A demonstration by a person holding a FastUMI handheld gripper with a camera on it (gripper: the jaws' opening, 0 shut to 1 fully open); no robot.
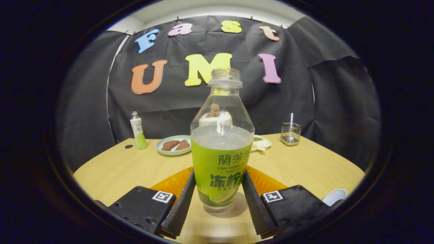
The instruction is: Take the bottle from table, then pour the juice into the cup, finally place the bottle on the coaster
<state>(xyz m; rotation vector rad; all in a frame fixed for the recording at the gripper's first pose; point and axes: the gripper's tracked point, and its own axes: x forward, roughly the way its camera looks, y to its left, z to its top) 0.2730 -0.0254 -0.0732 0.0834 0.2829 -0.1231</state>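
jaws (219, 195): your two black fingers (181, 203) sit on either side of the bottle's lower body, touching its label, so you are grasping it.
bottle (222, 152): uncapped, upright, between the fingers; whether it rests on the tabletop (118, 169) you cannot tell.
coaster (173, 183): orange, just behind the bottle.
cup (334, 196): white, near right.
far side: plate (174, 145), small bottle (138, 130), wire holder (291, 133).

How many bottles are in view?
2. An uncapped bottle between the tool's fingers, which flank it; a small capped bottle far back, beside the plate. None seems hidden.
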